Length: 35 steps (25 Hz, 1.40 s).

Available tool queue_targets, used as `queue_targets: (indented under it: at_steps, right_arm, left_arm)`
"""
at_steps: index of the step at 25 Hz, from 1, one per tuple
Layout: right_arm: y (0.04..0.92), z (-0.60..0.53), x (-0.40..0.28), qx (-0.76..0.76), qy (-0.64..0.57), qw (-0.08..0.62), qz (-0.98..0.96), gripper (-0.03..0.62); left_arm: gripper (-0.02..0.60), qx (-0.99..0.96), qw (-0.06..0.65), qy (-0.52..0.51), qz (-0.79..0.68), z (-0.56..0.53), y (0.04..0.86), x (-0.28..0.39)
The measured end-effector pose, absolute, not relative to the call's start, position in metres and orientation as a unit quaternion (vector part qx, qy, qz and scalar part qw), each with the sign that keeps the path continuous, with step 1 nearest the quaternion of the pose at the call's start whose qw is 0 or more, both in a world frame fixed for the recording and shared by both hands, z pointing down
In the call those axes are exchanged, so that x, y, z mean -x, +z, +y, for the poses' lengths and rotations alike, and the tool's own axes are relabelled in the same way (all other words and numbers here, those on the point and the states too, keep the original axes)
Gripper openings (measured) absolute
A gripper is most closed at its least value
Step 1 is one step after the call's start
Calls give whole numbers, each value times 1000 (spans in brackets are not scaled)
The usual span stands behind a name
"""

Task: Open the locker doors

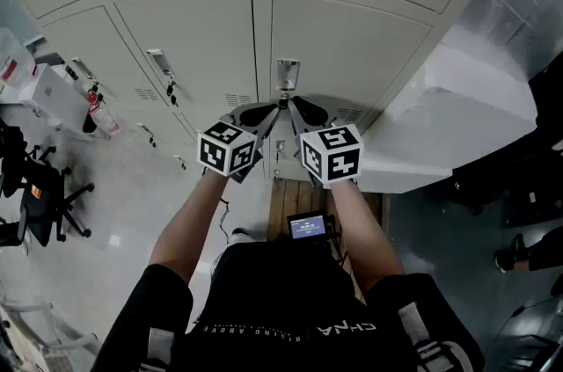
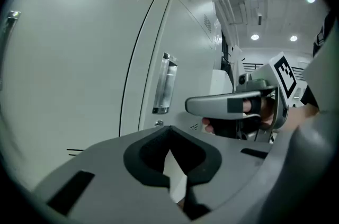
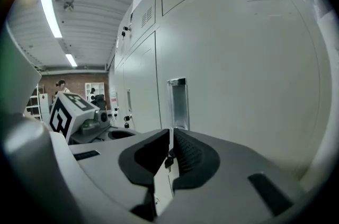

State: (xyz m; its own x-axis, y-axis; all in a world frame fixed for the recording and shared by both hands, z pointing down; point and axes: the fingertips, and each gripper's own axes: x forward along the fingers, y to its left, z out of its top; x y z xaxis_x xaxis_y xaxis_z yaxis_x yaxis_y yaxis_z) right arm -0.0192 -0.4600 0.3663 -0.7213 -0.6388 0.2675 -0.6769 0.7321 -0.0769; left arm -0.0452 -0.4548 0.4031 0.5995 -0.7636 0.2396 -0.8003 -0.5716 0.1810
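Note:
A bank of pale grey lockers fills the head view. The middle door (image 1: 352, 45) has a recessed metal handle (image 1: 287, 73) at its left edge. Both grippers point up at the spot just below that handle, tips nearly together. My left gripper (image 1: 274, 108) is shut with nothing between its pads (image 2: 169, 131). It sees the handle (image 2: 164, 85) ahead and the right gripper (image 2: 233, 105) alongside. My right gripper (image 1: 295, 105) also looks shut (image 3: 171, 133), its tips just under the handle (image 3: 179, 104). A small dark lock piece (image 3: 168, 158) shows through the slit behind its jaws.
The neighbouring door (image 1: 189, 36) carries its own handle (image 1: 161, 62) with a hanging lock (image 1: 171, 91). A big white block (image 1: 457, 115) stands close at the right. A black office chair (image 1: 35, 194) and a white box (image 1: 53, 93) are at the left. A small screen (image 1: 308, 227) hangs at the person's waist.

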Motion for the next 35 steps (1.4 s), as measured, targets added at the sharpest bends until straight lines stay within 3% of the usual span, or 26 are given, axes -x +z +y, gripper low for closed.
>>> queue_targets:
  at_steps: [8, 12, 30, 35]
  right_arm:
    - [343, -479, 47, -377, 84, 85, -919, 46]
    - [342, -483, 56, -374, 95, 82, -919, 94]
    - [343, -503, 59, -405, 71, 102, -906, 92]
    - [344, -504, 57, -407, 72, 112, -904, 62]
  left_arm:
    - [18, -875, 146, 75, -455, -448, 412, 65]
    - [18, -874, 145, 78, -457, -444, 411, 74]
    - [18, -875, 148, 83, -453, -440, 414, 87]
    - [18, -876, 149, 82, -451, -437, 415, 85]
